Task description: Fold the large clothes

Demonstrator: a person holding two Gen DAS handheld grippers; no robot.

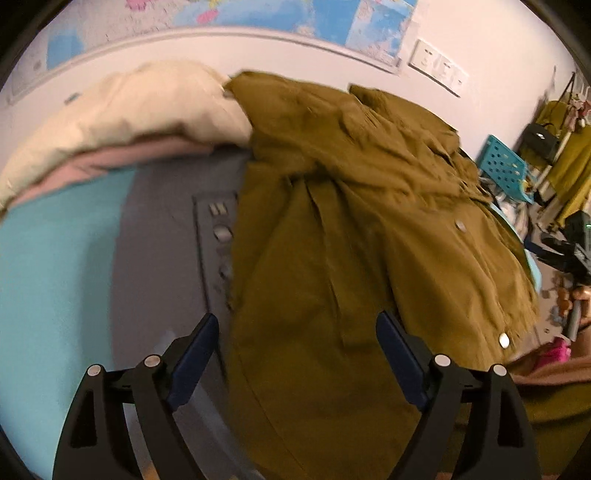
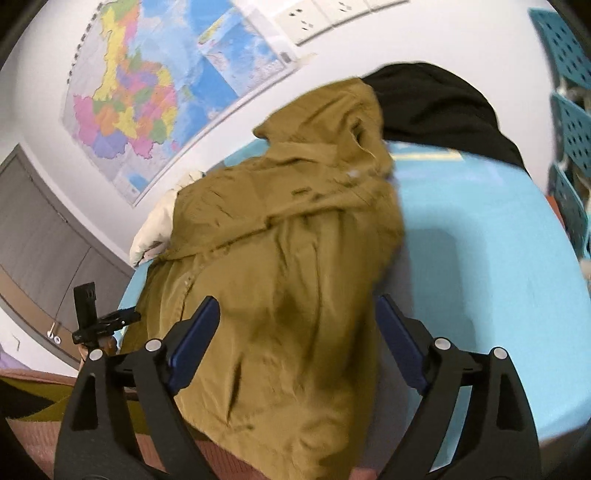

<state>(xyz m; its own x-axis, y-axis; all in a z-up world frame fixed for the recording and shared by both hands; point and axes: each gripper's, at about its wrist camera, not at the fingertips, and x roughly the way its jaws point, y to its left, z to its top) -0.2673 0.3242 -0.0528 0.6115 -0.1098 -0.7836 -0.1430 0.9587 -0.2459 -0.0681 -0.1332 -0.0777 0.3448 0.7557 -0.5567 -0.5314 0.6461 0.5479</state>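
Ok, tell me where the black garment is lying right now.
In the right wrist view the black garment lies bunched at the far end of the light-blue table, upper right, just behind the olive-brown jacket's hood and below the wall sockets.

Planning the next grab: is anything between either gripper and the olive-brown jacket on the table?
Nothing visible. The olive-brown jacket lies uncovered directly ahead of the open left gripper and the open right gripper. The cream garment and black garment sit beyond it.
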